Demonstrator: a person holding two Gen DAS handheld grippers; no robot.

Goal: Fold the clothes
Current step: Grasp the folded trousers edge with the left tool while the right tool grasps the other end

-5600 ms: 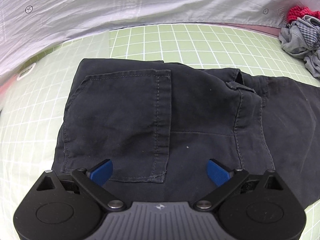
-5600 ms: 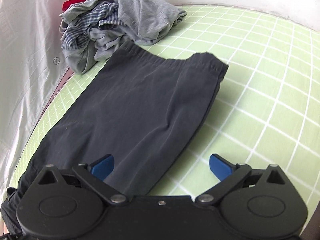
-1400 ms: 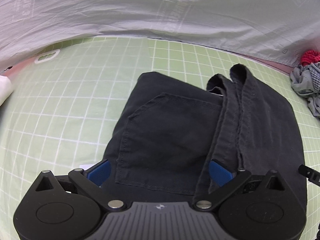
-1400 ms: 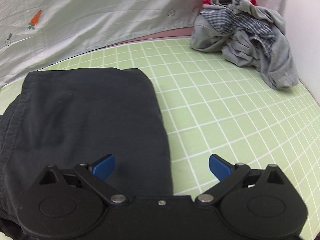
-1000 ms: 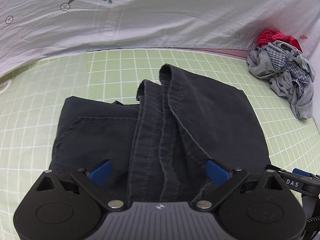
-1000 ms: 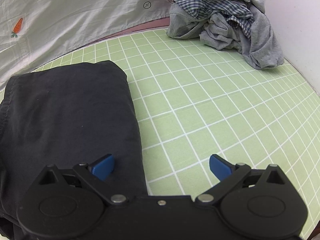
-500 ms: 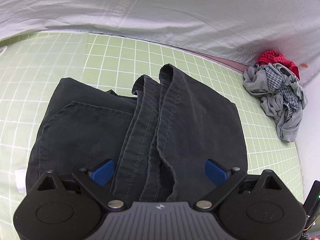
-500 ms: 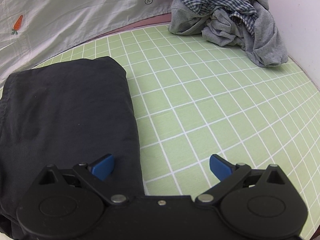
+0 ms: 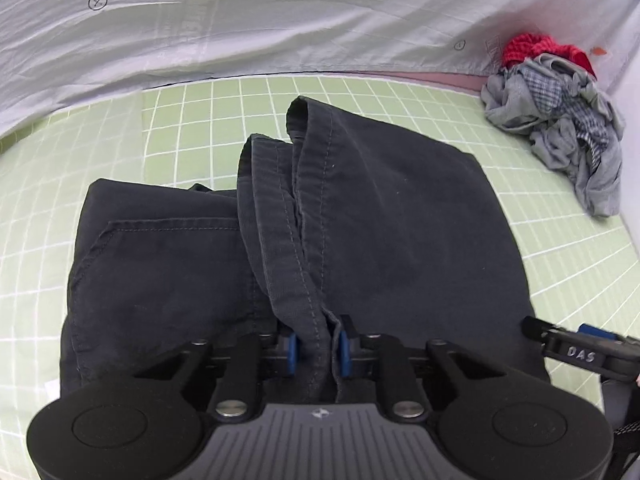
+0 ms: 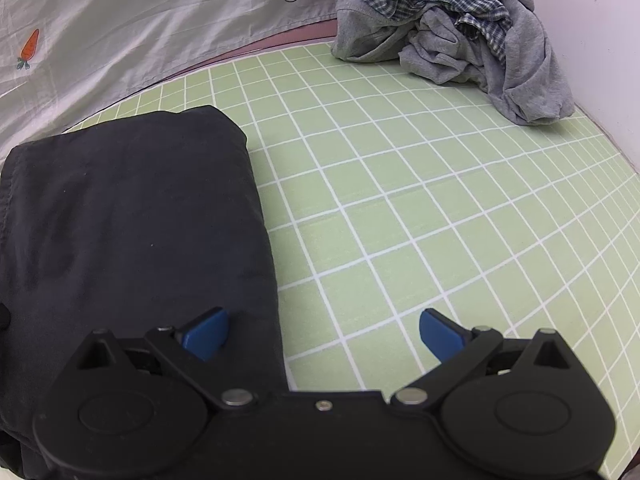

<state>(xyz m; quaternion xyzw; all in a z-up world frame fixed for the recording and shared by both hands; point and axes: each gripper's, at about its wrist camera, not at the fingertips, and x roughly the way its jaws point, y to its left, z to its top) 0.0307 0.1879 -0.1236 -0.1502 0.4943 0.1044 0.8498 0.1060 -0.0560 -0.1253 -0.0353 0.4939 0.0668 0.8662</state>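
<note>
Trousers [image 9: 400, 220], dark and already doubled over, lie on the green gridded mat [image 9: 192, 128], their stacked hems running from the centre of the left wrist view toward 12 o'clock. The left gripper [image 9: 316, 350] has just been closing its jaws, and they now pinch the near end of that hem ridge, cloth bunched between the blue pads. This looks like the start of the next fold: the hem end is taken, and the coming move probably calls for lifting it and carrying it across the pocket panel [image 9: 160, 280] at 9 o'clock, with the far layers kept from sliding.

The right gripper [image 10: 324, 332] hangs with jaws wide apart, empty, straddling the trousers' right edge, one pad over cloth, the other over bare mat. Both grippers tilt steeply down toward the mat.

At 2 o'clock in the left view an unfolded heap of grey, checked and red clothes [image 9: 560, 120] waits against the pale carrot-print sheet [image 9: 320, 20].
</note>
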